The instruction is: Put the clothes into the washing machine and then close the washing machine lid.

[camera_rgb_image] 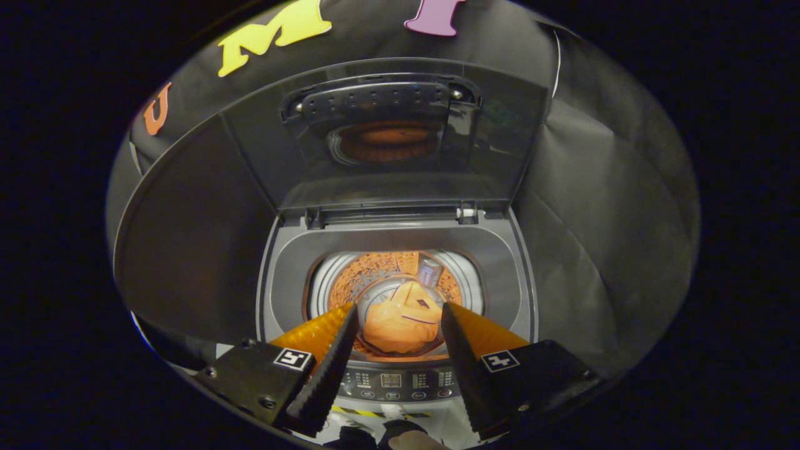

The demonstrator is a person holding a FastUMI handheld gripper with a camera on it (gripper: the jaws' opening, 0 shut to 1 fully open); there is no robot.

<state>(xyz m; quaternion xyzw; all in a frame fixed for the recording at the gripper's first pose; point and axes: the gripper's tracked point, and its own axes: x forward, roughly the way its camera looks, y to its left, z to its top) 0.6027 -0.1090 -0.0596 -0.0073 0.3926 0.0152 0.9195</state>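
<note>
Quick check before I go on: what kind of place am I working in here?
Likely a staged laundry booth: a top-loading washing machine with raised lid, an orange garment in its drum, black cloth behind. The open gripper is above it.

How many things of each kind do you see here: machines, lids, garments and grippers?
Washing machine: 1
Lid, standing open: 1
Orange garment, lying in the drum: 1
Gripper, open and empty above the drum, the garment seen between its fingers: 1
Total: 4
</note>
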